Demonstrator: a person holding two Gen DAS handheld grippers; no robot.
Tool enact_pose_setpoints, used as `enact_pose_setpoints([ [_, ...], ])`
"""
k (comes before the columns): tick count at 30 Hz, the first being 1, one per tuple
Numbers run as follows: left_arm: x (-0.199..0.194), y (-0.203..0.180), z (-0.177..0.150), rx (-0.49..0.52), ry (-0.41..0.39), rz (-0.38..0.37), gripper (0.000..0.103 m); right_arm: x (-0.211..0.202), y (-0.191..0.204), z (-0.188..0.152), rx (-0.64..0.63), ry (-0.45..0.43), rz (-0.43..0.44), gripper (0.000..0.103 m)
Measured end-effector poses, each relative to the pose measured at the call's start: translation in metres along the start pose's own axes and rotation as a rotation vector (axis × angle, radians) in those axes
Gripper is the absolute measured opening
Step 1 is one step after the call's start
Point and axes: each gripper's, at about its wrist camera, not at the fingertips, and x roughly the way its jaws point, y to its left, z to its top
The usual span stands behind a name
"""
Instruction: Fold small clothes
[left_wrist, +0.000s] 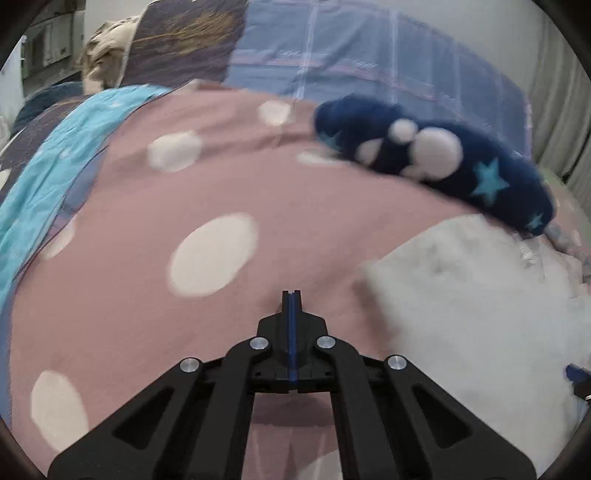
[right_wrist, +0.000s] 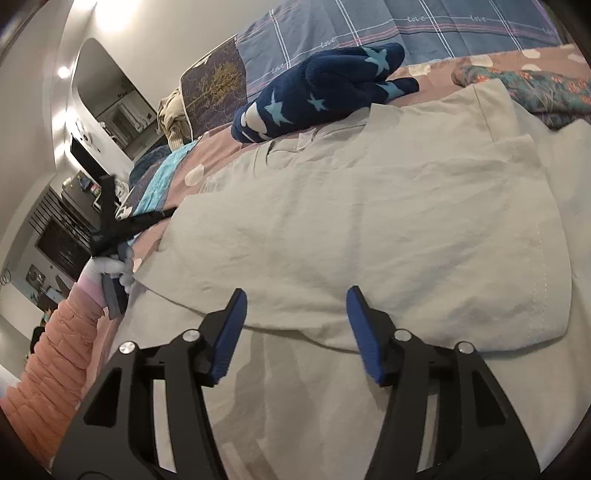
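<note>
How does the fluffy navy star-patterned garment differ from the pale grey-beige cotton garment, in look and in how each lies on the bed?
The fluffy navy star-patterned garment is dark, plush and printed with light blue stars; the pale grey-beige cotton garment is plain, thin and creased. The navy one lies bunched in a heap, while the pale one is spread mostly flat with a layer folded over. The navy one looks smaller in both views. Both rest on the pink spotted bedcover.

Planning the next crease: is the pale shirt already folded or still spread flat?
Partly folded: the pale shirt has one layer doubled over, its edge lying across the fabric below.
</note>
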Motion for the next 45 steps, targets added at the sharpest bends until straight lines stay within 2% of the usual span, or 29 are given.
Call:
enact_pose_setpoints([
  [2,-0.02,0.007,-0.003,-0.057,-0.03,-0.045,0.0,0.0,-0.001,0.0,0.001,0.0,0.004,0.06],
  [4,-0.045,-0.009,-0.003,-0.043,-0.073,-0.111,0.001,-0.001,-0.001,-0.001,0.004,-0.001,0.008,0.06],
  [5,-0.058,-0.022,-0.006,-0.014,-0.091,-0.153,0.007,-0.001,-0.001,-0.001,0.004,-0.001,0.008,0.06],
  [7,-0.082,-0.054,-0.018,0.063,-0.096,-0.274,0.028,-0.001,-0.001,-0.001,0.004,-0.001,0.012,0.061],
  [8,-0.086,-0.068,-0.026,0.105,-0.08,-0.299,0.043,-0.002,-0.001,-0.001,0.004,-0.002,0.013,0.061],
  [9,-0.083,-0.084,-0.041,0.165,-0.048,-0.288,0.046,-0.002,-0.001,-0.001,0.005,-0.002,0.015,0.061],
  [11,-0.056,-0.104,-0.073,0.248,0.069,-0.186,0.047,-0.002,-0.002,-0.001,0.009,-0.005,0.02,0.061],
  [12,-0.046,-0.107,-0.093,0.27,0.017,-0.147,0.049,-0.003,-0.002,-0.002,0.011,-0.006,0.024,0.061],
  [15,-0.045,-0.116,-0.087,0.265,0.005,-0.097,0.052,-0.005,-0.004,-0.002,0.02,-0.012,0.032,0.062],
  [18,-0.041,-0.129,-0.087,0.312,-0.002,-0.04,0.052,-0.01,-0.009,-0.003,0.056,-0.03,0.048,0.062],
  [20,-0.04,-0.129,-0.086,0.315,-0.001,-0.037,0.052,-0.022,-0.019,-0.003,0.13,-0.075,0.033,0.055],
  [23,-0.047,-0.122,-0.087,0.3,-0.003,-0.046,0.053,-0.072,-0.041,-0.005,0.234,-0.212,0.011,0.055],
  [25,-0.058,-0.113,-0.084,0.269,-0.008,-0.039,0.06,-0.123,-0.062,-0.006,0.251,-0.297,-0.065,0.055],
  [27,-0.075,-0.122,-0.082,0.231,-0.046,-0.11,0.067,-0.171,-0.086,-0.007,0.259,-0.37,-0.173,0.055],
  [29,-0.083,-0.139,-0.078,0.228,-0.084,-0.17,0.072,-0.229,-0.121,-0.012,0.316,-0.458,-0.322,0.055],
  [32,-0.08,-0.176,-0.078,0.285,-0.118,-0.231,0.076,-0.298,-0.179,-0.022,0.488,-0.514,-0.571,0.055],
  [34,-0.057,-0.203,-0.088,0.332,-0.081,-0.227,0.078,-0.321,-0.211,-0.031,0.594,-0.497,-0.709,0.055],
  [35,-0.046,-0.211,-0.092,0.348,-0.044,-0.216,0.078,-0.324,-0.22,-0.035,0.623,-0.486,-0.74,0.055],
  [36,-0.029,-0.225,-0.099,0.408,0.024,-0.145,0.083,-0.324,-0.226,-0.038,0.64,-0.473,-0.761,0.055],
  [38,-0.032,-0.234,-0.102,0.448,-0.003,-0.07,0.087,-0.316,-0.234,-0.041,0.658,-0.442,-0.795,0.055],
  [39,-0.031,-0.234,-0.105,0.449,-0.004,-0.055,0.09,-0.305,-0.235,-0.04,0.658,-0.415,-0.821,0.056],
  [43,-0.03,-0.224,-0.107,0.407,0.014,-0.085,0.092,-0.269,-0.237,-0.034,0.646,-0.354,-0.831,0.057],
  [45,-0.032,-0.222,-0.107,0.4,0.013,-0.094,0.092,-0.266,-0.236,-0.036,0.639,-0.365,-0.892,0.056],
])
